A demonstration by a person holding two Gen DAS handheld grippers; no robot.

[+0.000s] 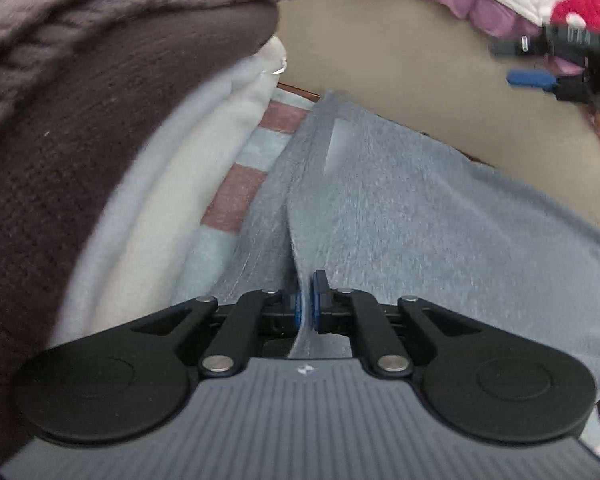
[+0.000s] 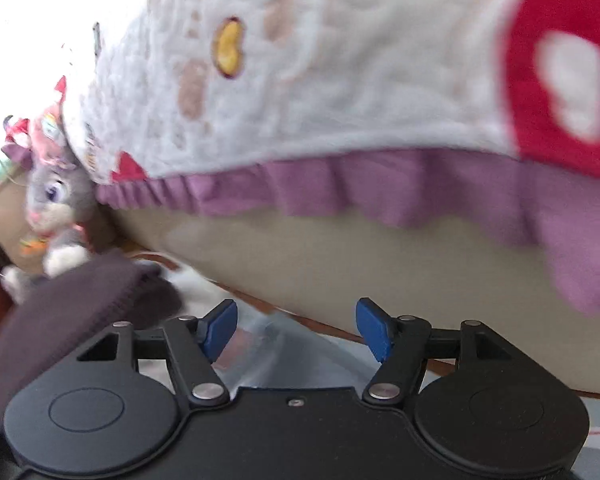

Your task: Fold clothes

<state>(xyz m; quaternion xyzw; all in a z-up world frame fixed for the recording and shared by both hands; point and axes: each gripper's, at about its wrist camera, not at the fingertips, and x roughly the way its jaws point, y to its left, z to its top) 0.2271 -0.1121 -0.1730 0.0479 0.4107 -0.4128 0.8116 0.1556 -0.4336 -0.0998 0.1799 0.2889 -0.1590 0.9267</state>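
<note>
A grey-blue garment [image 1: 420, 208] lies spread in front of my left gripper [image 1: 307, 300]. The blue pads are shut on a raised fold of that garment. To its left sits a stack of folded clothes: a dark brown knit sweater [image 1: 80, 120] on top of white and pale blue pieces [image 1: 160, 216], over a pink-and-blue striped cloth [image 1: 240, 192]. My right gripper [image 2: 296, 328] stands open above the far edge of the grey-blue garment [image 2: 284, 344] with nothing between its fingers. It also shows, blurred, as the right gripper [image 1: 540, 64] at the upper right of the left wrist view.
Behind the clothes rises the beige side of a mattress [image 2: 340, 252]. Over it hangs a white quilted blanket [image 2: 300, 100] with a purple ruffle and red patches. A grey plush rabbit [image 2: 56, 200] sits at the far left beyond the brown sweater [image 2: 72, 304].
</note>
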